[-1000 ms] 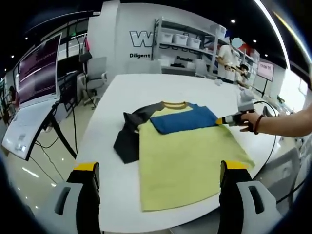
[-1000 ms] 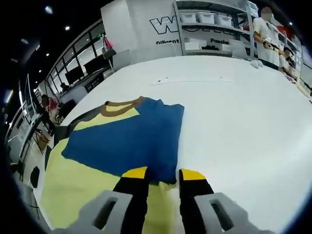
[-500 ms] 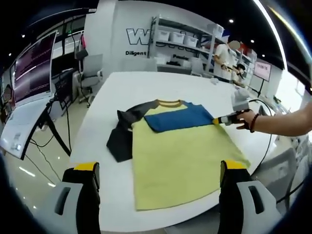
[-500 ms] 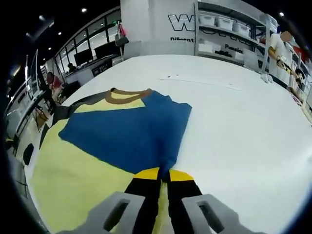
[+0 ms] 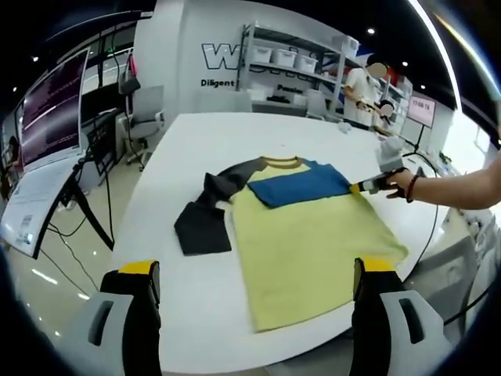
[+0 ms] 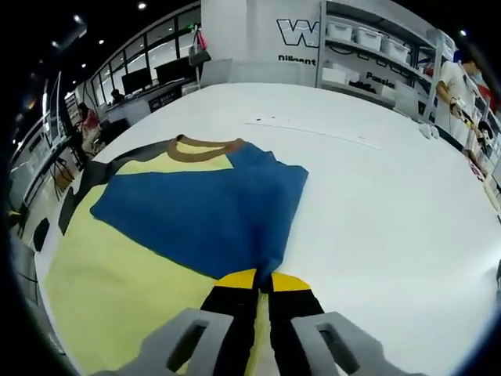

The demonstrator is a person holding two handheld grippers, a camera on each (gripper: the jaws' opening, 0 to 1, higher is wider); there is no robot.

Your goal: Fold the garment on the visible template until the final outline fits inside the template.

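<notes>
Shirt [image 5: 313, 243] lies flat on the white counter [image 5: 196, 157], collar [image 5: 283, 162] at the far end, hem at the near edge. Body is pale yellow. Blue sleeve [image 5: 301, 185] is folded inward across the chest, below the collar. Dark grey sleeve [image 5: 205, 223] is spread out to the left on bare counter, bent partway along.

Left gripper view: left hand-held gripper [image 5: 254, 286] sits at the near edge of the counter, jaws wide apart, nothing between them, clear of the shirt. Right hand-held gripper [image 5: 362, 186] comes in from the right, held by a hand [image 5: 403, 183] with a dark wristband, its tip at the right end of the blue sleeve.

Right gripper view: right hand-held gripper [image 6: 263, 280] has its yellow-tipped jaws pressed together on the near corner of the blue sleeve [image 6: 205, 215]; the cloth runs into the narrow line between the tips. Blue panel fans out far and left from the pinch point toward the brown collar [image 6: 202, 149]. Yellow body [image 6: 117, 290] lies left of the jaws. Bare white counter [image 6: 391, 204] to the right and far side. A thin dark line [image 6: 313, 131] crosses the counter beyond the collar; cannot tell what it is.

Surroundings: shelving with white bins [image 5: 290, 63] against the far wall, monitor [image 5: 51, 110] and office chair [image 5: 145, 117] off the counter to the left, persons [image 5: 364, 94] standing at far right.
</notes>
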